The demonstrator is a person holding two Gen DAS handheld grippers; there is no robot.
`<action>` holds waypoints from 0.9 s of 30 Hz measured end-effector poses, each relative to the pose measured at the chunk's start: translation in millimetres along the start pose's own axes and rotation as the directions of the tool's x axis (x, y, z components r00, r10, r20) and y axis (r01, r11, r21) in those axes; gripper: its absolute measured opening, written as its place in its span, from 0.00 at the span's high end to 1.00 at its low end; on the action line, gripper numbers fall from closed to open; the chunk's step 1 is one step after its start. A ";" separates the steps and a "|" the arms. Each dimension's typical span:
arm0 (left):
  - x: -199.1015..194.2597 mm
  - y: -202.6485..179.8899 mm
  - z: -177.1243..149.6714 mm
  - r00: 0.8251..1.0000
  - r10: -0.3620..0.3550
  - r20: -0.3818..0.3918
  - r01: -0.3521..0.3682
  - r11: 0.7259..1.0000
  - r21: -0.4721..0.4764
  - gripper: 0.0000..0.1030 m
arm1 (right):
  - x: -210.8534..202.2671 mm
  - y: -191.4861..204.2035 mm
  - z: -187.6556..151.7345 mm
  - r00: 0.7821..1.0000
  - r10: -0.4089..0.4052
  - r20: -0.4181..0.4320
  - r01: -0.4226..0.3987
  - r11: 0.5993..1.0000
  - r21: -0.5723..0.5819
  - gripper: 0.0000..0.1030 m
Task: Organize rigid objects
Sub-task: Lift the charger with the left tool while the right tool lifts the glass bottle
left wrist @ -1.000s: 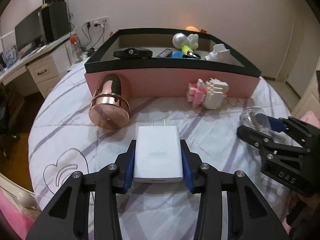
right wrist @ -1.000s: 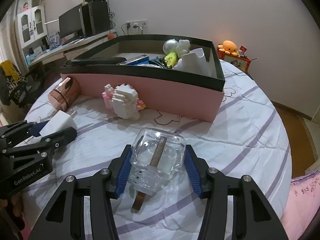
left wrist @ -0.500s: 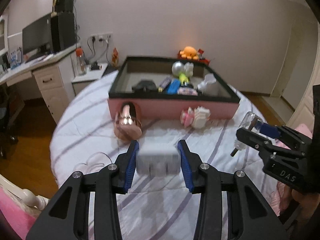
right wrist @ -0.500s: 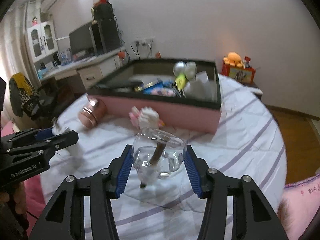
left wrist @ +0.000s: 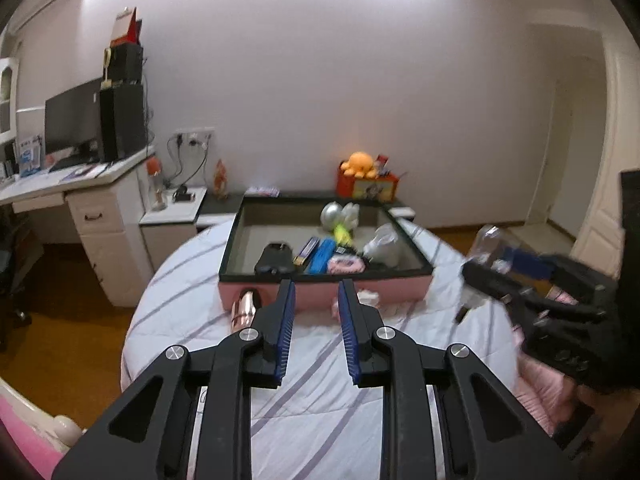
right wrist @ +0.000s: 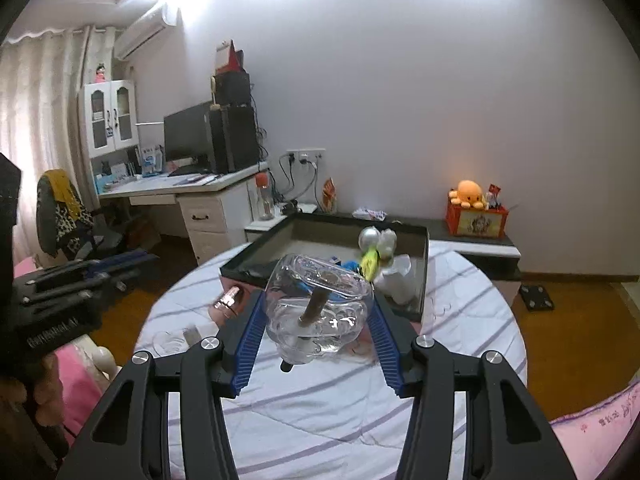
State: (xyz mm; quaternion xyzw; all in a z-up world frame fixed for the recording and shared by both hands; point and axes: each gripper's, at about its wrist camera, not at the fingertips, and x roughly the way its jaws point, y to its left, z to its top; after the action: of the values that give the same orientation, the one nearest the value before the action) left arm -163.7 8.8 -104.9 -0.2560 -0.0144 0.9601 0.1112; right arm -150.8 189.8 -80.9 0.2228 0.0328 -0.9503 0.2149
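- Left gripper (left wrist: pixel 316 286): blue ribbed pads closing to a narrow slot, nothing between them. Held above the round bed (left wrist: pixel 320 420), which wore a white quilted cover with lilac stripes.
- Right gripper (right wrist: pixel 318 308): pads part-open and pressed on both flanks of a clear jar (right wrist: pixel 316 280). The jar was rounded, glossy and moulded, tilted neck-down, with a brown stick (right wrist: pixel 314 308) inside. It hung off the cover, seen at 3 o'clock in the left wrist view.
- Box (left wrist: pixel 400 290): rectangular, matte pink walls, black rim, grey floor. It sat on the bed at 12 o'clock from both grippers.
- Inside the box: a silver ball (left wrist: pixel 331 216) at the far wall, a flat black device (left wrist: pixel 273 260) at 9 o'clock, a ribbed blue piece (left wrist: pixel 322 256) mid-floor.
- Rose-gold cylinder (left wrist: pixel 245 308): polished metal, lying on its side against the pink wall at 11 o'clock.
- Pink-and-white block figure (left wrist: pixel 366 298): knobbly, just beside that wall at 1 o'clock.
- Small white block (right wrist: pixel 192 334): on the cover at 9 o'clock in the right wrist view, too blurred to tell more.
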 end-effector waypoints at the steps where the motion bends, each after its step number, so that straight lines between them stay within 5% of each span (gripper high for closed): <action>1: 6.6 3.8 -4.9 1.000 0.004 -0.018 -0.004 1.000 -0.014 0.77 | 2.3 -0.6 -1.1 1.000 -0.002 -0.003 0.002 1.000 0.002 0.49; 8: 55.7 42.9 -49.5 0.984 0.063 -0.168 -0.078 0.993 -0.086 0.72 | 34.7 -13.9 -27.0 0.994 0.021 -0.110 -0.016 0.999 0.045 0.49; 12: 63.2 59.4 -60.6 0.984 0.078 -0.161 -0.096 0.989 -0.110 0.43 | 53.1 -15.3 -39.3 0.986 0.051 -0.161 -0.041 0.997 0.067 0.49; 20: 74.7 70.2 -71.8 0.973 0.112 -0.202 -0.130 0.989 -0.076 0.38 | 73.7 -7.9 -47.6 0.974 0.104 -0.202 -0.090 0.993 0.077 0.49; 23: 70.7 76.0 -72.5 0.980 0.052 -0.192 -0.073 0.992 -0.105 0.35 | 80.3 -6.0 -51.2 0.968 0.115 -0.222 -0.100 0.992 0.080 0.49; 27: 72.7 79.4 -76.7 0.975 0.092 -0.204 -0.111 0.990 -0.083 0.31 | 85.2 -8.0 -56.6 0.963 0.132 -0.233 -0.111 0.989 0.099 0.49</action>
State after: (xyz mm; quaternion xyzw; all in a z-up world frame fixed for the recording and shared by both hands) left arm -203.5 -54.7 -213.8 -0.3562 -0.0350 0.9324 0.0506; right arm -199.9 172.4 -169.4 0.3463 0.0041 -0.9021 0.2574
